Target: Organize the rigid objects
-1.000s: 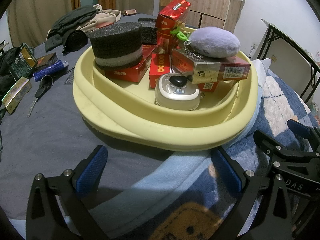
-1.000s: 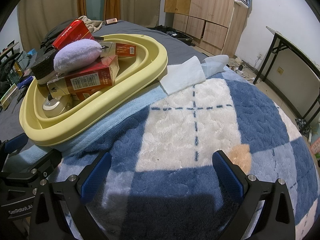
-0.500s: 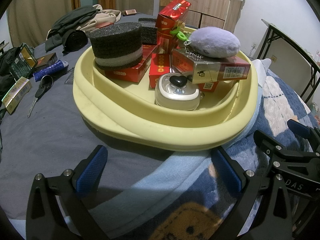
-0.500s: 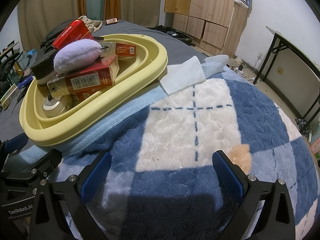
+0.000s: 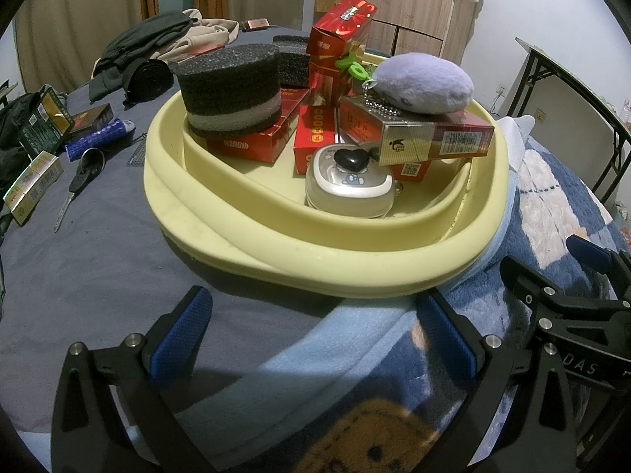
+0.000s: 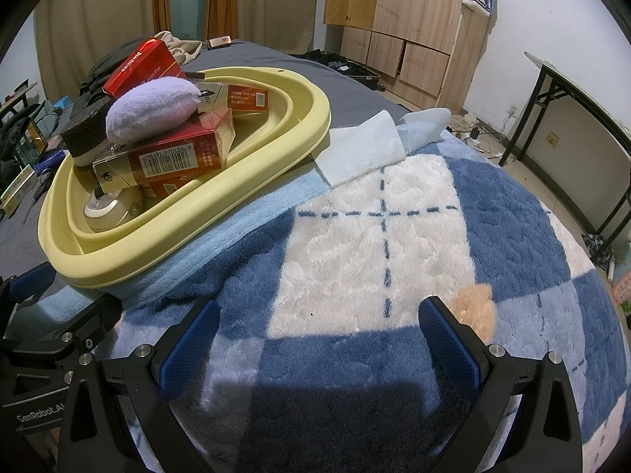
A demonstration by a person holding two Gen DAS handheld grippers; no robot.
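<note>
A pale yellow basin (image 5: pixel 276 252) sits on the bed and holds several red boxes (image 5: pixel 244 144), a black-and-grey foam block (image 5: pixel 230 94), a lilac plush pouch (image 5: pixel 422 82) on a red-and-gold carton (image 5: pixel 434 138), and a small white device (image 5: pixel 349 189). My left gripper (image 5: pixel 311 335) is open and empty just in front of the basin's near rim. My right gripper (image 6: pixel 315 339) is open and empty over the blue-and-white blanket (image 6: pixel 394 236), right of the basin (image 6: pixel 252 185).
Scissors (image 5: pixel 77 181), a blue tube (image 5: pixel 98 138), small boxes (image 5: pixel 31 185) and dark clothes (image 5: pixel 146 47) lie on the grey sheet left of the basin. A folded white cloth (image 6: pixel 363 149) lies by the basin. A wardrobe (image 6: pixel 414 19) and a table (image 6: pixel 572 94) stand beyond.
</note>
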